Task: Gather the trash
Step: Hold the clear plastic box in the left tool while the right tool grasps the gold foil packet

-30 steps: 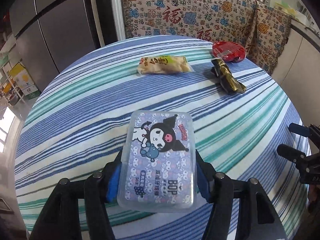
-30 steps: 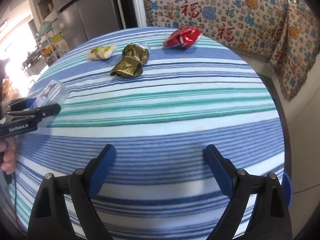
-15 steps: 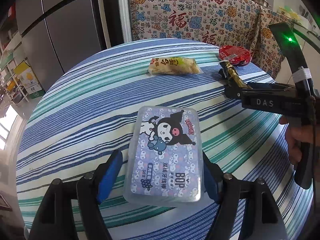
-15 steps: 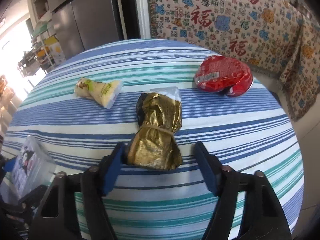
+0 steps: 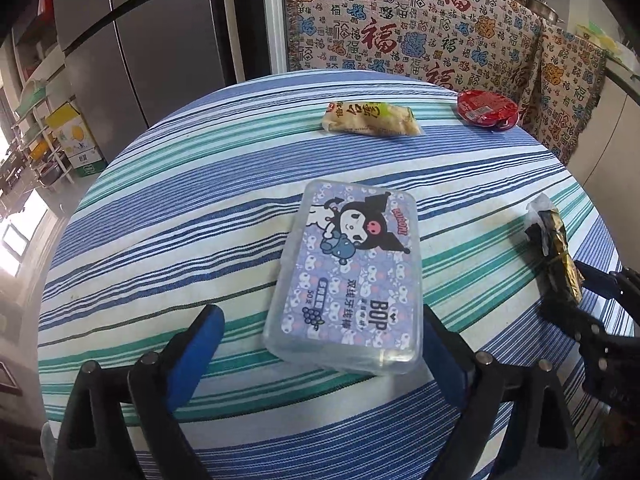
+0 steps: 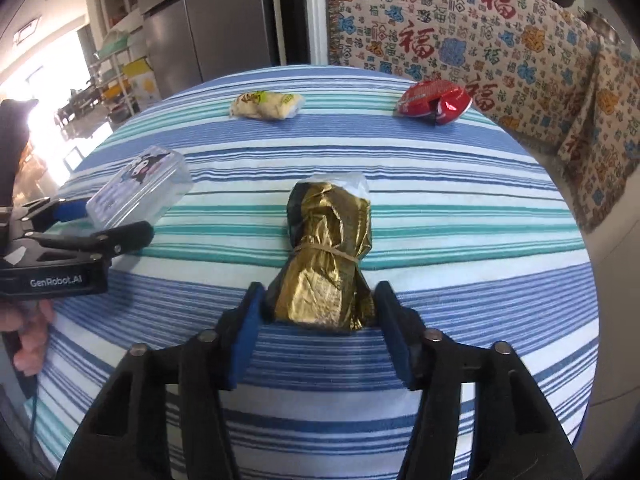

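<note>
1. The left gripper (image 5: 320, 340) has its blue fingers (image 5: 196, 344) spread wide and still opening. The clear floss-pick box (image 5: 352, 272) lies flat on the striped surface (image 5: 180, 208) between them; the left pad stands clear of it, the right one is just beside its edge.
2. The box lid shows a cartoon character, the letters "BOP", and Chinese print too small for me to read.
3. A second ago those fingers were clamped on the box; now it is let go and rests tilted a little to the right.
4. The left gripper's body reads "GenRobot.AI" in the right wrist view, with a hand (image 6: 28, 332) below it.
5. The right gripper (image 6: 318, 328) has its fingers (image 6: 394, 332) partly spread and opening, with the near end of the gold foil bundle (image 6: 328, 256) between them; the pads sit just beside the foil, not squeezing it.
6. A second ago these fingers framed only bare cloth, with the bundle far off.
7. Far across the surface lie a cream snack wrapper (image 6: 266, 106) with unreadable green print, and to its right a red wrapper (image 6: 434, 104).
</note>
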Motion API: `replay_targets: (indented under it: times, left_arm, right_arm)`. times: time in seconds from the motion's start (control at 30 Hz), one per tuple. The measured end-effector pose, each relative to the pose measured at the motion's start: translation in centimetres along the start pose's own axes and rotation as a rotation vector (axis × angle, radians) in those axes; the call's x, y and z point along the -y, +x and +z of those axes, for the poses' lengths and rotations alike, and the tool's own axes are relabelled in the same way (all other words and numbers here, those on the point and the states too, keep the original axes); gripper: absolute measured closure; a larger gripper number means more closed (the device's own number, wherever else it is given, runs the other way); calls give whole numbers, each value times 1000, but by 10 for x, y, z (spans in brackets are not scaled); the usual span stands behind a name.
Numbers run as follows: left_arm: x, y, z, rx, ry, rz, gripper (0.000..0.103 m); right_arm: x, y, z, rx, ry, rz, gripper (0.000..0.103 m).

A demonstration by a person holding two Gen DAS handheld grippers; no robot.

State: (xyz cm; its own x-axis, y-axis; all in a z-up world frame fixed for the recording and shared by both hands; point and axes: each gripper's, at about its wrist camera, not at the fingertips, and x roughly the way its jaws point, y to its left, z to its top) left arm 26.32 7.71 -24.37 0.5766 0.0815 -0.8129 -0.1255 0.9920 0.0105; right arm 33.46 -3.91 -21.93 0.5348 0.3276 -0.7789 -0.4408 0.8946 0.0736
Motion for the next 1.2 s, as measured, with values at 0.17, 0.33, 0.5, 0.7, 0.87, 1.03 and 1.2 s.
replay_targets:
  times: [0.17,0.33,0.5,0.7,0.87,1.03,1.2]
  left_arm:
    - [-1,0,-1,-4,23,-18,6]
    - [-1,-1,-2,-5,41,-30,5]
    - [-1,-1,-2,-5,40,-28,5]
    - [-1,-1,-2,-6,39,-29,5]
    - [0,-5,0,-14,49,-110,5]
    - [5,-9,7,-8,89,-171,5]
    - [5,-10,12,-4,85,-197,5]
  right_arm:
    - [-3,2,-2,-18,5,-10,14]
    - [-2,2,-4,-34,-3,-20,10]
    - [6,-8,-2,-36,44,13,10]
    - [8,-14,11,-4,58,16,10]
    - [7,-12,20,-9,69,39,15]
    - [0,-12,26,-24,46,44,17]
    - [0,-7,28,-48,53,36,23]
